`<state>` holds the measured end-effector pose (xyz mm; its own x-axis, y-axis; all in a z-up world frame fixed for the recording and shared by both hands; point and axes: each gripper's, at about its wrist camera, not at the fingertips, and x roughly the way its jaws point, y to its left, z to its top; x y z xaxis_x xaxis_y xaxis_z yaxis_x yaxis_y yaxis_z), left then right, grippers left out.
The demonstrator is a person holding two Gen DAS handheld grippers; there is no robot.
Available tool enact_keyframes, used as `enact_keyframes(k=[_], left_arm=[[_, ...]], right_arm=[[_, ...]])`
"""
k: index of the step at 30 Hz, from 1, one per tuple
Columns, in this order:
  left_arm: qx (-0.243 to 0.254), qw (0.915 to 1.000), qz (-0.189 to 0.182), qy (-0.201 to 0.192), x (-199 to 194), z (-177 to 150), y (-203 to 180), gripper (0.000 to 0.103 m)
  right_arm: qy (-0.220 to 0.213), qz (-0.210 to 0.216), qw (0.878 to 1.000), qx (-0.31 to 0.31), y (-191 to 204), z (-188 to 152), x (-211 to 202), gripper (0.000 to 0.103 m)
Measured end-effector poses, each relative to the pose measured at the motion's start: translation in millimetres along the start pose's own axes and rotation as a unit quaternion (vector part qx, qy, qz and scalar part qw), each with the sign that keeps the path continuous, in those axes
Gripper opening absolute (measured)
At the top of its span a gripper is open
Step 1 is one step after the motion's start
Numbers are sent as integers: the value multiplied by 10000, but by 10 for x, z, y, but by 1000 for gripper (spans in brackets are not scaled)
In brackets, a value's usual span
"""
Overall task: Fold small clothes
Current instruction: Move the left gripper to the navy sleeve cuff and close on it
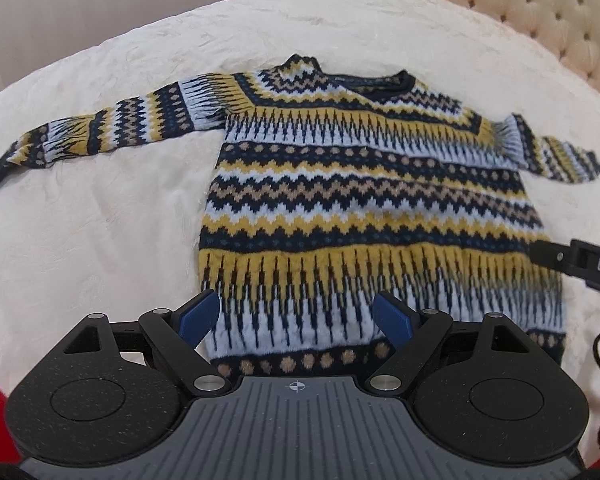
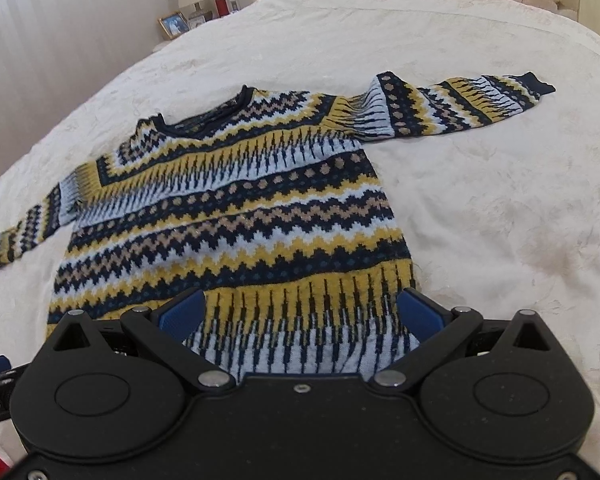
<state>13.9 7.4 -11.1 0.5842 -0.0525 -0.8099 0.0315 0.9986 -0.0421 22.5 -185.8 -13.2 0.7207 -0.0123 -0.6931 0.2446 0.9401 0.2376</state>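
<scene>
A small knitted sweater (image 1: 360,184) in navy, yellow, pale blue and tan bands lies flat on the bed, sleeves spread out to both sides, neck away from me. My left gripper (image 1: 296,316) hovers open over the hem near its left corner, blue pads (image 1: 200,314) apart with nothing gripped. My right gripper (image 2: 300,312) stands open over the sweater (image 2: 236,216) near its right hem corner, its blue pads (image 2: 180,312) wide apart above the knit. The right sleeve (image 2: 460,104) stretches far right; the left sleeve (image 1: 92,136) stretches far left.
The cream bedspread (image 1: 100,240) covers the whole bed. A tufted headboard (image 1: 540,8) stands at the far right. A nightstand with a picture frame (image 2: 174,24), lamp and red candle sits beyond the bed. The right gripper's black arm (image 1: 572,266) shows at the left view's right edge.
</scene>
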Motion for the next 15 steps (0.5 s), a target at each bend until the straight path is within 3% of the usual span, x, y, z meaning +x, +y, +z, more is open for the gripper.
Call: enact_keyframes(k=[6, 11, 15], left_arm=[[-389, 9976, -571, -54, 84, 150, 217, 84], [-825, 9894, -1196, -59, 218, 310, 485, 84], [-863, 9895, -1149, -177, 268, 510, 678, 84]], right_arm=[[-150, 376, 9992, 37, -12, 38, -4, 102], [-214, 638, 9976, 145, -37, 58, 23, 102], [-294, 1003, 9942, 245, -17, 83, 37, 102]])
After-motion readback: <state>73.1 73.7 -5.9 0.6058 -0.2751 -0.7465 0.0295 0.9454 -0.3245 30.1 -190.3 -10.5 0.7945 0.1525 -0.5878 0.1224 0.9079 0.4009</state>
